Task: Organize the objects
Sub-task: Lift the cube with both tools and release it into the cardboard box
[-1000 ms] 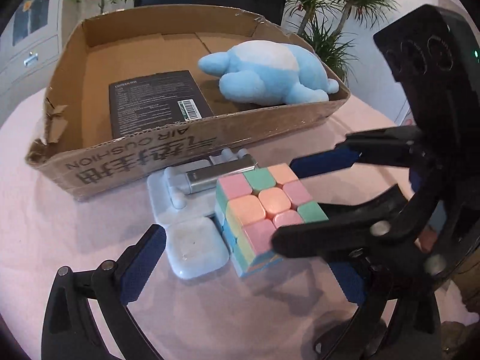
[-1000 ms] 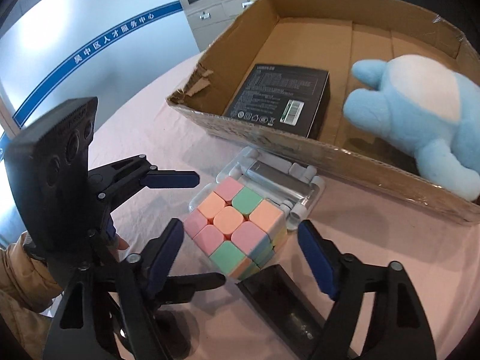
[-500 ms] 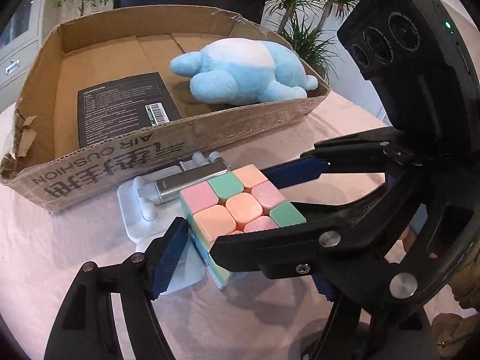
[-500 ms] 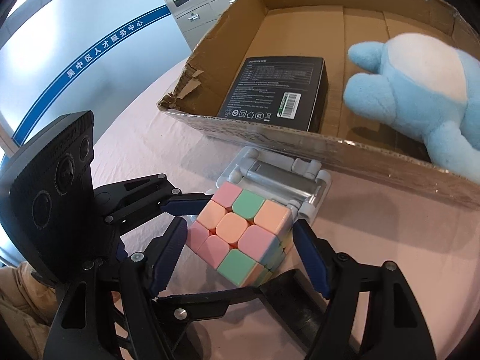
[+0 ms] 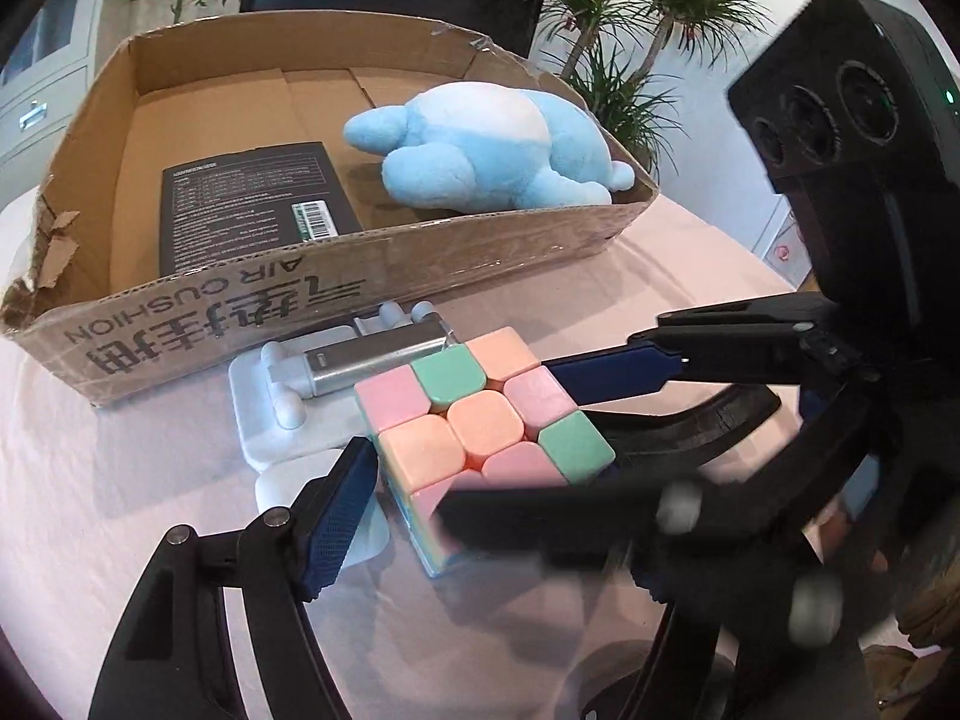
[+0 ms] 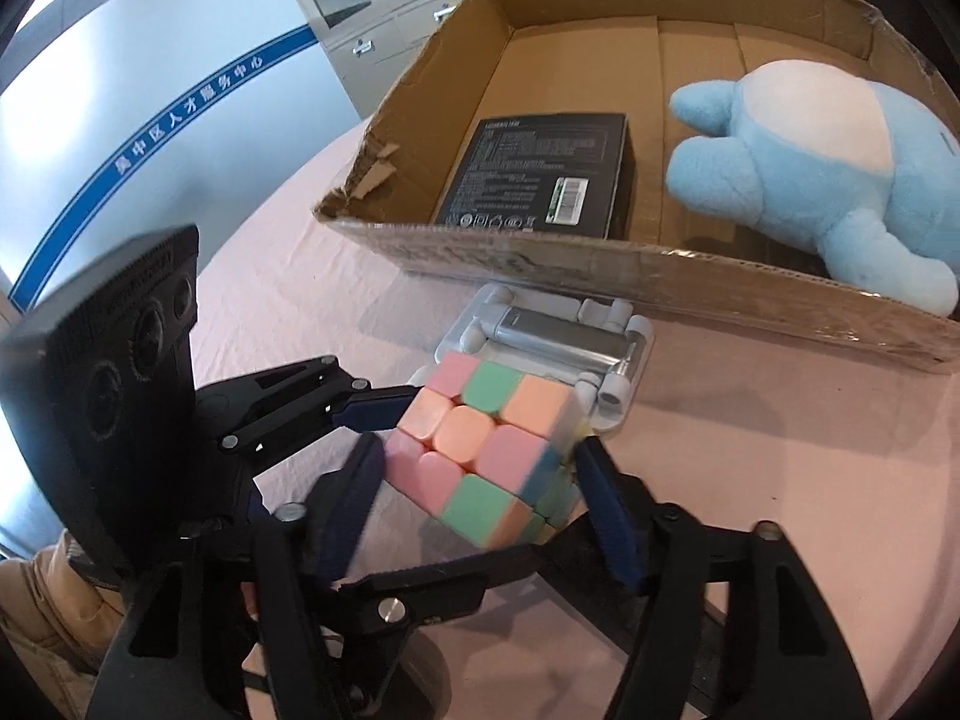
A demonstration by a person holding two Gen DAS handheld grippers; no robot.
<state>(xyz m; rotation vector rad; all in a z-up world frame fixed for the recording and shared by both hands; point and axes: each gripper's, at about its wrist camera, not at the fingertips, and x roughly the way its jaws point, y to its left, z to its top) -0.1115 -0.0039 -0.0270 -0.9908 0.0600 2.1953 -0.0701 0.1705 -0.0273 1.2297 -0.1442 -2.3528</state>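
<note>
Two claws meet on one pastel puzzle cube (image 6: 480,450), which sits just in front of the cardboard box (image 5: 360,276), close to the middle of its near wall, with a white stand (image 5: 282,420) carrying a silver bar between cube and wall.

Furthest to the left of the box's middle, the left gripper (image 5: 480,474) reaches in. One blue pad (image 5: 339,510) lies against the cube's left face. Its other finger is hidden behind the right tool in its own view, and from the right wrist it seems to pass along the cube's near lower edge. Whether this claw squeezes or merely brackets the cube I cannot tell.

Next comes the cube itself, corner-on and tipped, perhaps partly off the pink cloth (image 6: 780,450). It has no long axis, so any pair of opposite faces will serve.

On the right, the right gripper (image 6: 477,456) has its pads (image 6: 606,516) pressed to the cube's two side faces. This looks like a real pinch, so I judge this hand the better carrier.

Inside the box, left to right, lie a black carton (image 6: 540,174) and a blue plush toy (image 6: 810,168). The box stands straight ahead of both claws, so the coming move likely needs a lift above the near wall, then forward, aiming for bare floor behind the carton.
</note>
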